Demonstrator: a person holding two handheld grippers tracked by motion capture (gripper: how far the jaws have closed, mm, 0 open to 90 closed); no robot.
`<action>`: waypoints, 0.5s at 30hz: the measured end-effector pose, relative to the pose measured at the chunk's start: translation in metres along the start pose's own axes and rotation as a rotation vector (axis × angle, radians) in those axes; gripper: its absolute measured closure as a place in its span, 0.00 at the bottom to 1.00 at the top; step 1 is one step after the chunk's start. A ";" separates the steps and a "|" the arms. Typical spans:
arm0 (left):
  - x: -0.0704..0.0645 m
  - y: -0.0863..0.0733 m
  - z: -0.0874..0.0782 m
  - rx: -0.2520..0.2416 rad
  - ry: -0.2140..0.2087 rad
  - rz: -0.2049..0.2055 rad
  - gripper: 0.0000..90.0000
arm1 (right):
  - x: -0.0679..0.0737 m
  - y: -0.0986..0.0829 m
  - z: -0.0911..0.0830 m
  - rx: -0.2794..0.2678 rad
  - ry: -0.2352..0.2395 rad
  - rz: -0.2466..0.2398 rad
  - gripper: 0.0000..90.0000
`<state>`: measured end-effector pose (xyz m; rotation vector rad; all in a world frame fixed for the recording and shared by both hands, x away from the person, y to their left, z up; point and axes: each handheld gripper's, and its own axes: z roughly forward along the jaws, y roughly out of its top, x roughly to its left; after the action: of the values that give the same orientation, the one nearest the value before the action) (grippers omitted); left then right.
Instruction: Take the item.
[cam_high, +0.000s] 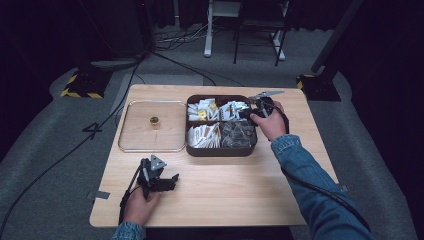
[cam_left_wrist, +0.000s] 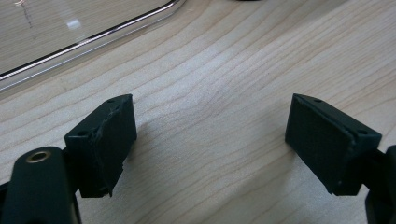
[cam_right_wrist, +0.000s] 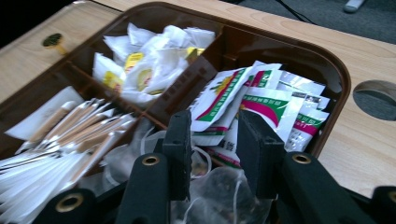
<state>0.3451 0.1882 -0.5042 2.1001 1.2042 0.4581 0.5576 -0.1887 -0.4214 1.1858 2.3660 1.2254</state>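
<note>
The right gripper (cam_right_wrist: 214, 140), jaws a narrow gap apart and clamped on nothing, hung over the sachets (cam_right_wrist: 261, 100), white packets printed green and red, heaped in the far right compartment of the brown tray (cam_right_wrist: 343, 79). The left gripper (cam_left_wrist: 210, 140), jaws wide apart, rested low over the bare table (cam_left_wrist: 224, 70), near the clear lid (cam_left_wrist: 93, 39).

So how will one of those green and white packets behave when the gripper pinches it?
The green and white packets look thin and flat, so probably light and bendy. Their glossy film may slip. They overlap loosely, so the right hand-held gripper, partly open above them, might drag neighbours along.
</note>
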 end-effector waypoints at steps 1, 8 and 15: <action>0.000 0.000 0.000 0.000 0.000 0.001 0.19 | -0.001 0.001 0.003 0.006 -0.006 0.000 0.74; 0.000 0.000 0.000 0.001 0.000 0.003 0.19 | -0.004 0.009 0.020 0.033 -0.039 -0.006 0.72; 0.000 0.001 0.000 0.003 -0.004 0.005 0.18 | -0.004 0.012 0.034 0.063 -0.061 -0.003 0.71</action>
<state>0.3460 0.1882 -0.5041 2.1056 1.1985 0.4548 0.5845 -0.1676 -0.4341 1.2198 2.3773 1.1049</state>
